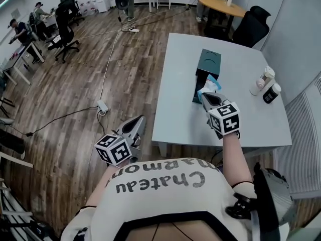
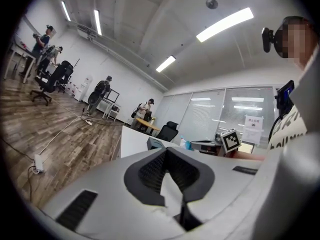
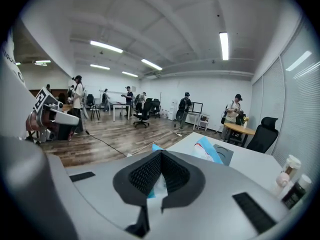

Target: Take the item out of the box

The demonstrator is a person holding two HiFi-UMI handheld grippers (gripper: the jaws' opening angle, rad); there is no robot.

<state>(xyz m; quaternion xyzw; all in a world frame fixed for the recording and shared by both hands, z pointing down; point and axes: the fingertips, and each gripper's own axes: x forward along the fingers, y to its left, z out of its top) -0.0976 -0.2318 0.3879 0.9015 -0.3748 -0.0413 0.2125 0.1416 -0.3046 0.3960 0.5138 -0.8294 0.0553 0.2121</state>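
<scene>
Light-blue and white soft packet (image 1: pixel 210 84) is hanging just at the near open end of the dark green rectangular cardboard box (image 1: pixel 207 64), and most of it is looking clear of the mouth. Can't tell if its far edge is touching the box or free. Right claw (image 1: pixel 206 97) is pinching the packet's near edge. The right gripper view is showing the pads pressed together on a strip of blue-white film, with the rest of the packet sticking up beyond the tips. An edge grip probably suits it because the film is thin and floppy, so the packet is drooping from the pinch. The box is lying flat on the pale grey counter (image 1: pixel 190 119) with its opening facing the person, likely so the packet can be pulled out straight toward them. Left claw (image 1: pixel 139 120) is hovering off the counter's near-left side over the wood floor (image 1: pixel 75 99), pressed together with nothing in it and not bracing the box, so the box might drag along. White bottle (image 1: pixel 262 81) and dark bottle (image 1: pixel 271 93) are standing at the counter's right side, well apart from the box. Judging the extraction as nearly done.
</scene>
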